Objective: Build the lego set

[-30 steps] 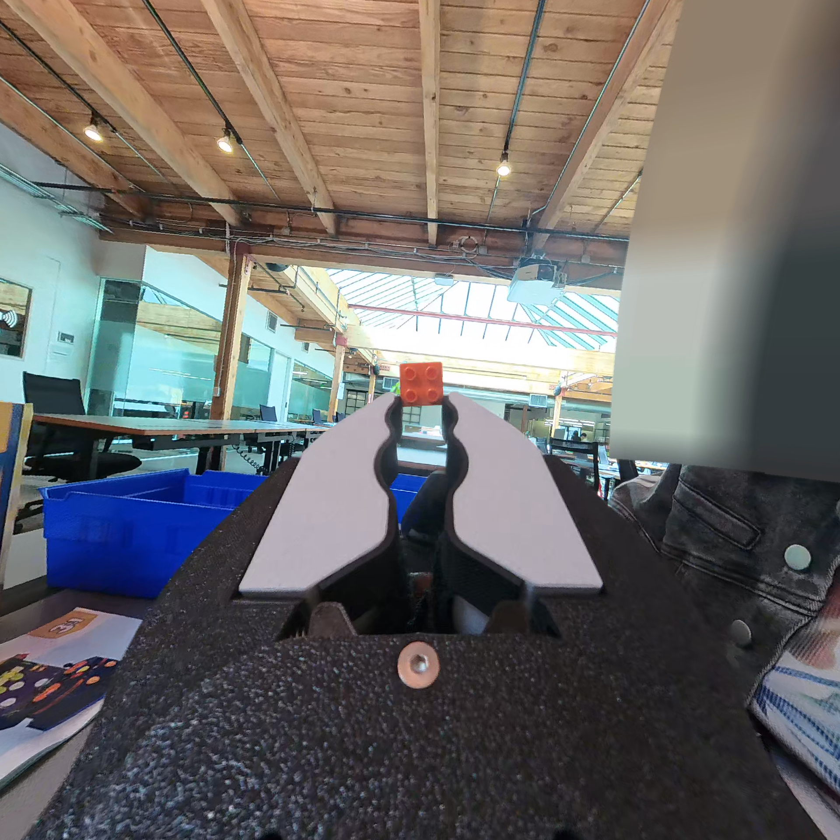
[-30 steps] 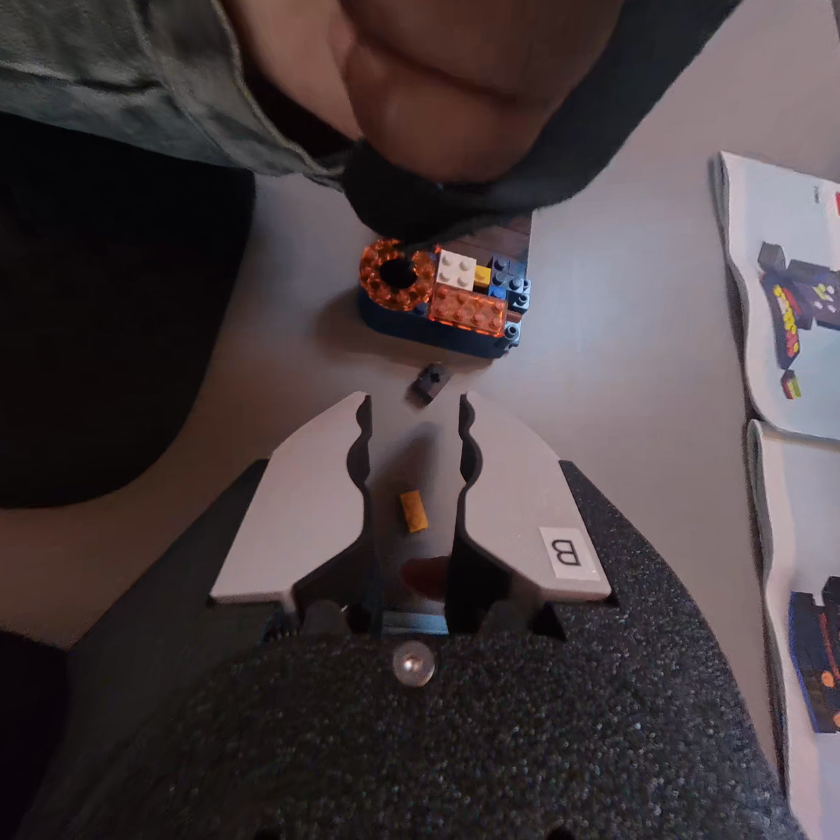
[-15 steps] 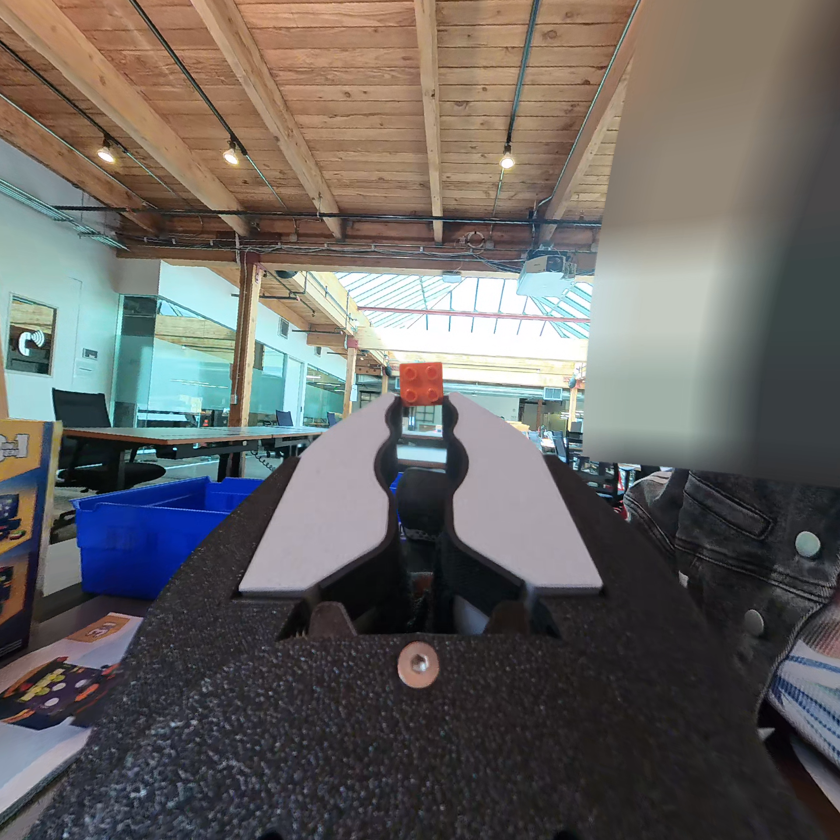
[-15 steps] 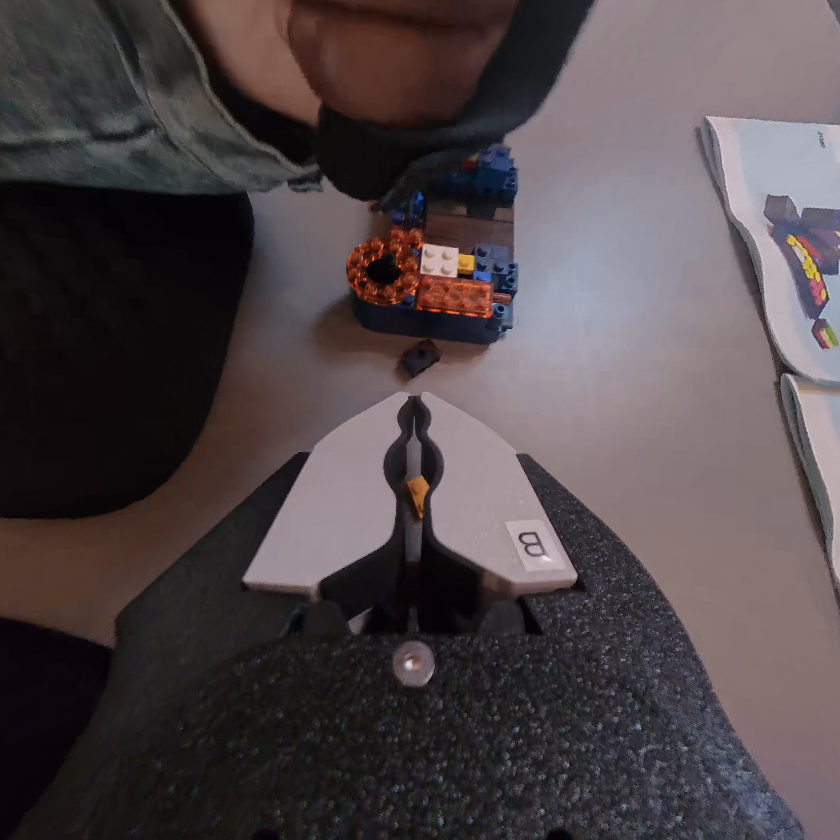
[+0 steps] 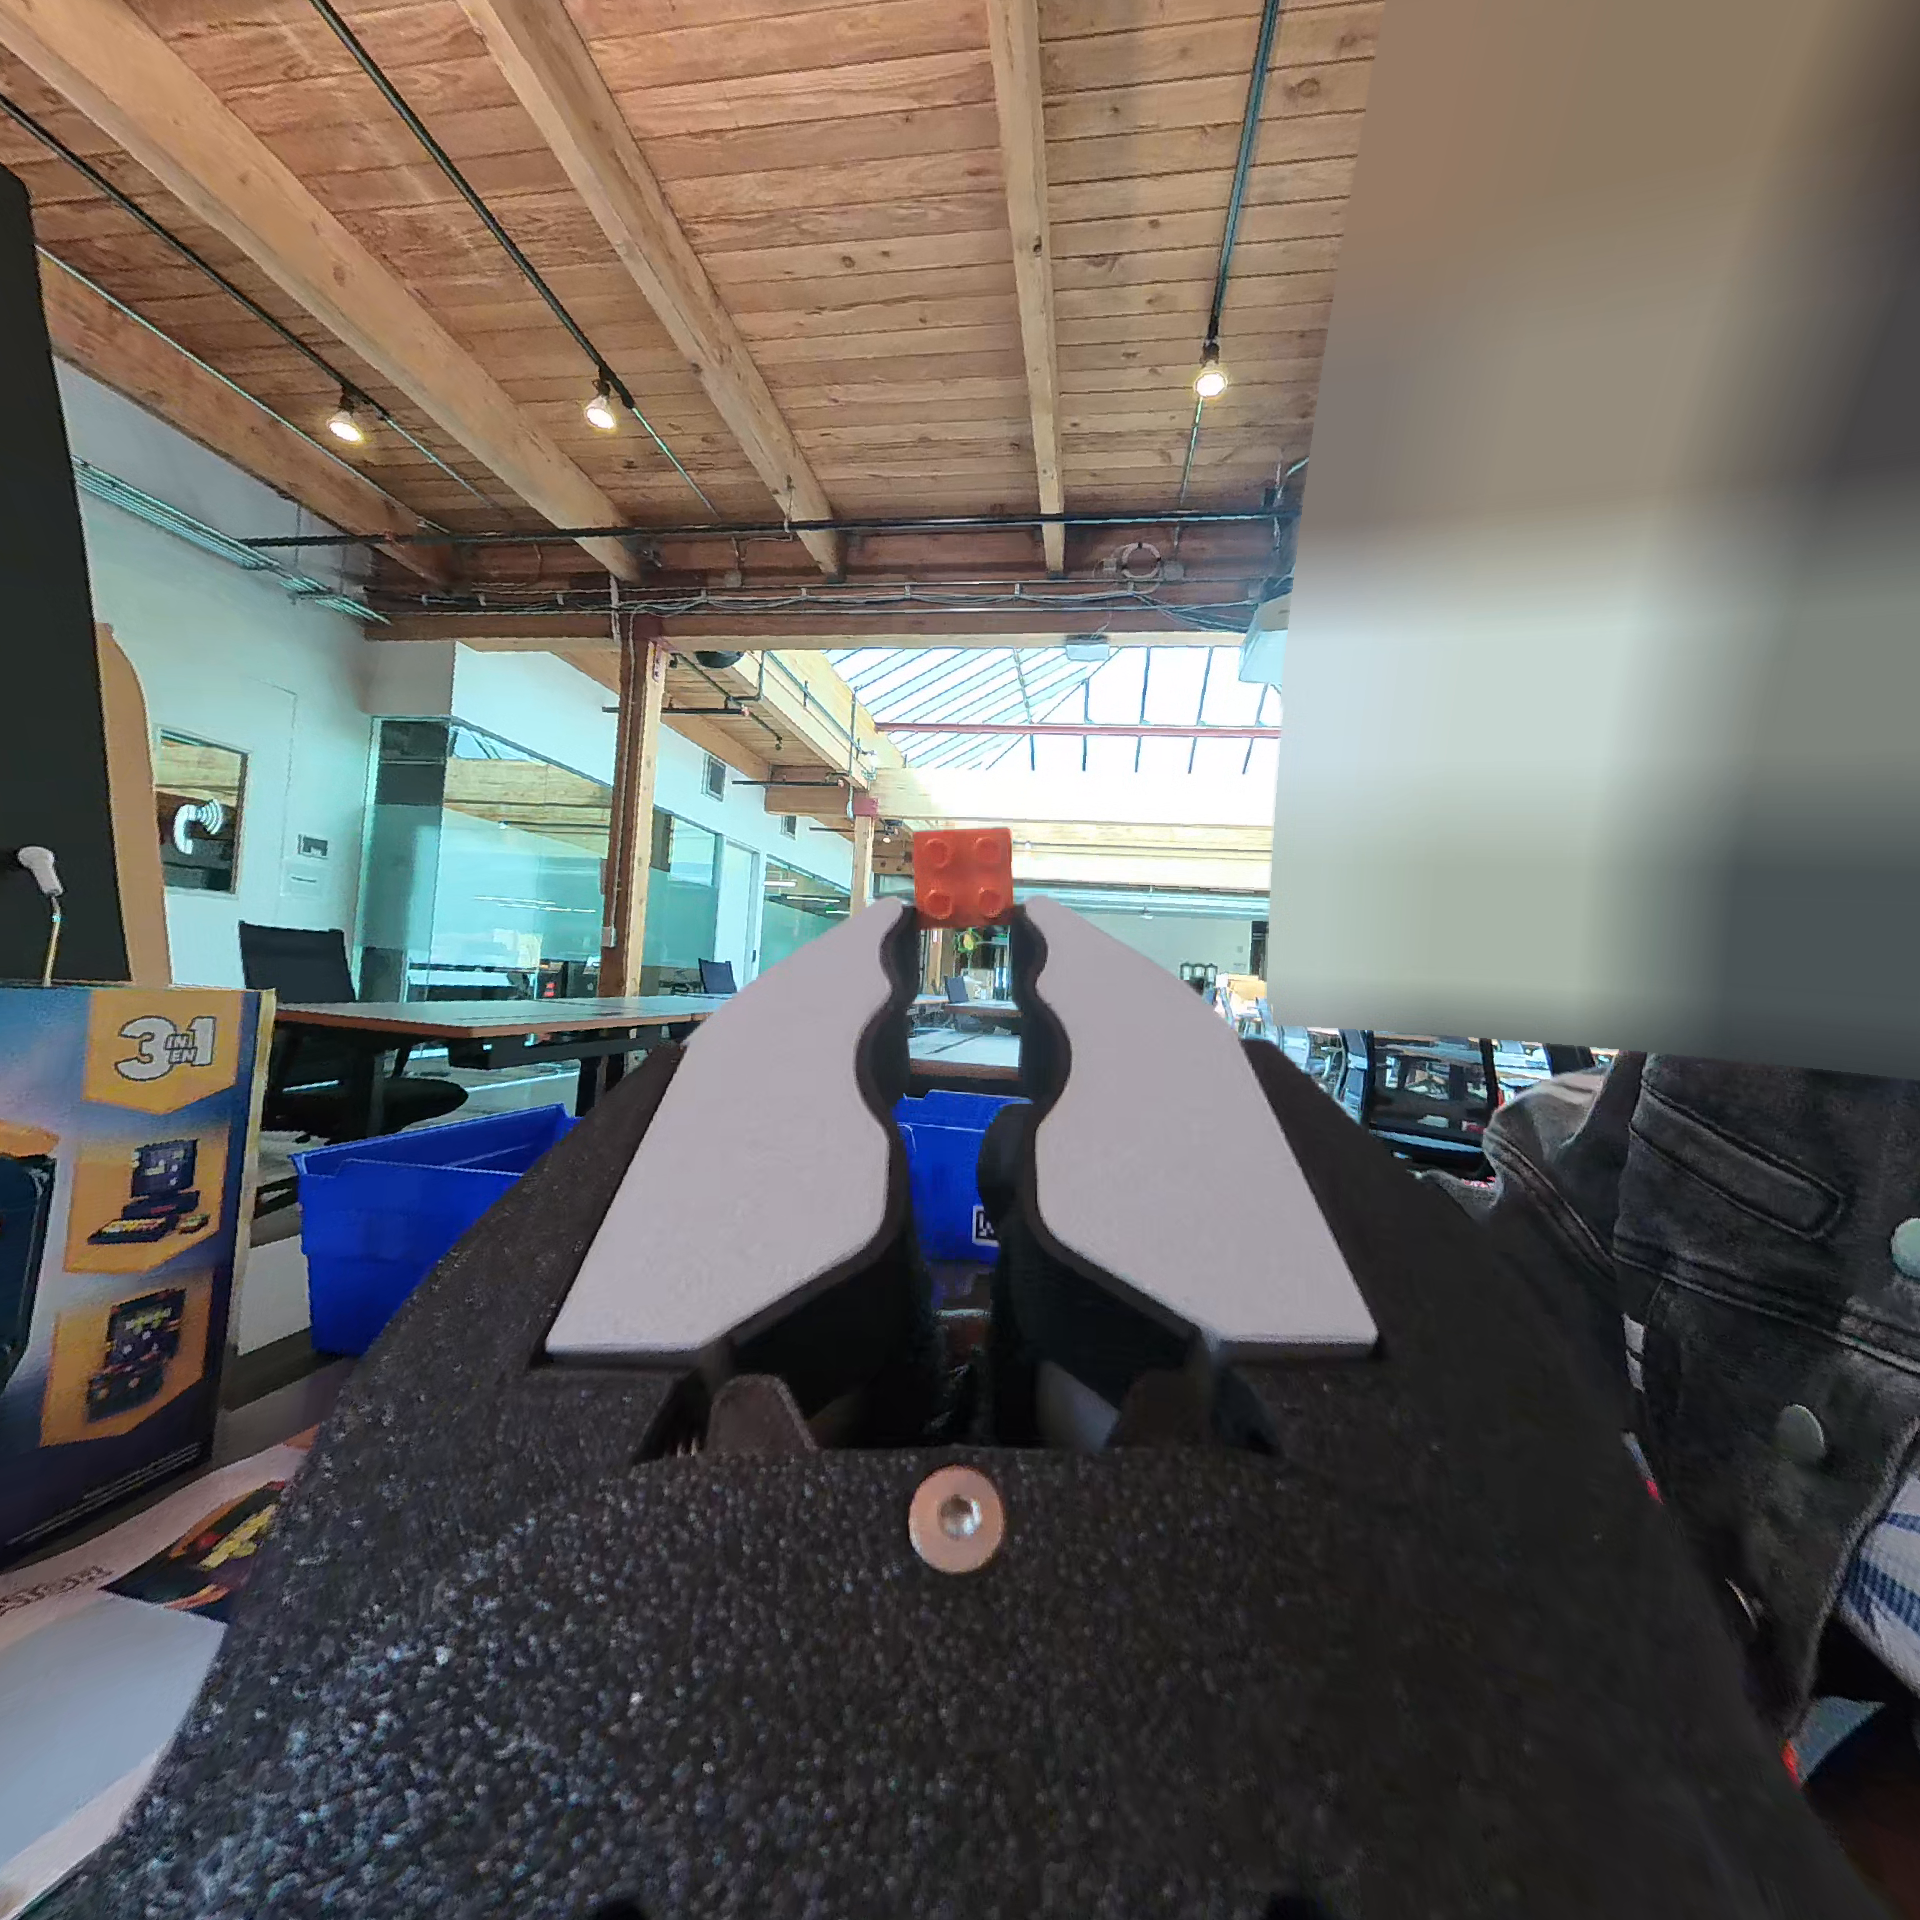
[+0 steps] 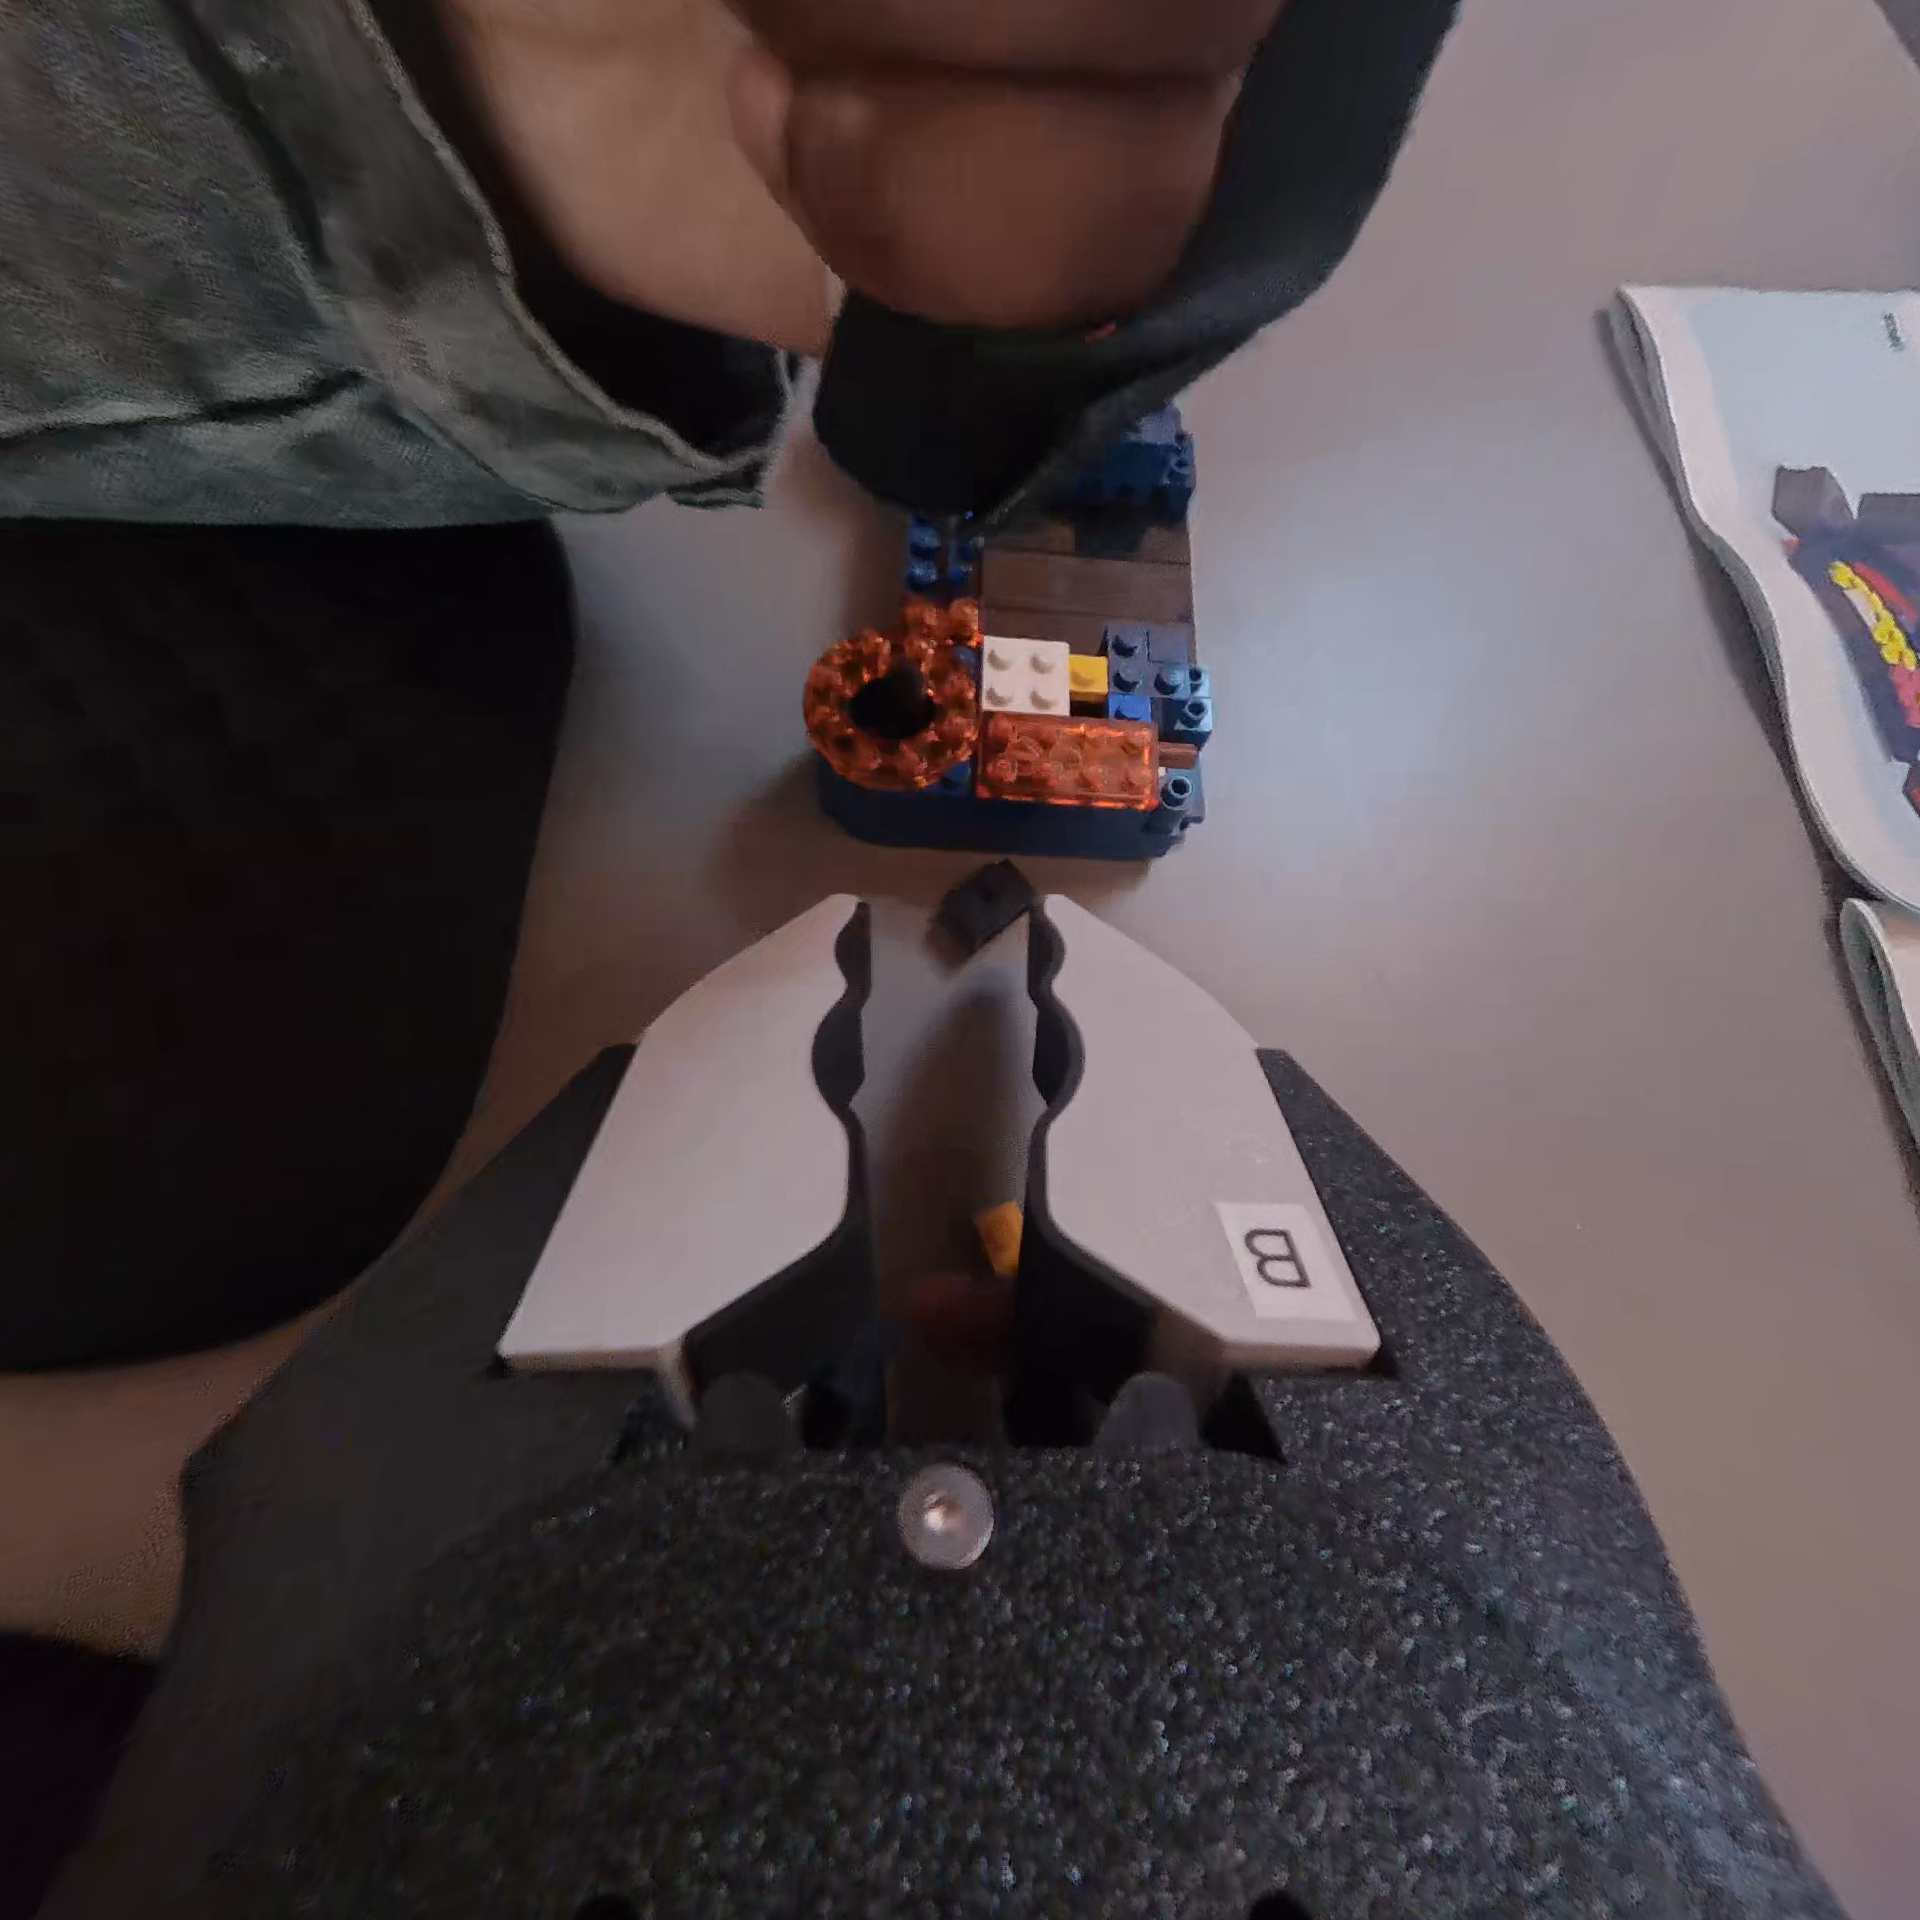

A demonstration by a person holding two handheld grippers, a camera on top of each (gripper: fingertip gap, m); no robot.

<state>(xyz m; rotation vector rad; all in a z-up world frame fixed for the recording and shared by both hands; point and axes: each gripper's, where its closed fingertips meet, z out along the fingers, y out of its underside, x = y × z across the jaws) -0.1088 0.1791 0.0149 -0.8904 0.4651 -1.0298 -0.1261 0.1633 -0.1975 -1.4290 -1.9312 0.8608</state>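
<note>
Orange and square, a little toy brick (image 5: 961, 876) sits right at the very tips of the left gripper (image 5: 961, 914), held up in the air. Both fingertips (image 5: 883, 920) press on its lowest edge, and most of the brick pokes out past them. That is a tiny hold. A bump or a quick turn could make the brick tip over or pop out and fall.

Down on the grey table (image 6: 1455, 935), the right gripper (image 6: 945, 914) is spread wide and holds nothing. A small dark piece (image 6: 982, 920) lies loose just at its tips, closer to the right finger (image 6: 1049, 920). If that finger comes down on it, the piece could slide away or flip.

Just past the dark piece stands a small brick model (image 6: 1013, 748) with see-through orange parts. A push forward could knock it. A tiny yellow bit (image 6: 1000, 1234) lies deep between the open fingers and could get shoved about. A person's hand (image 6: 987, 156) hangs above the far side of the model.
</note>
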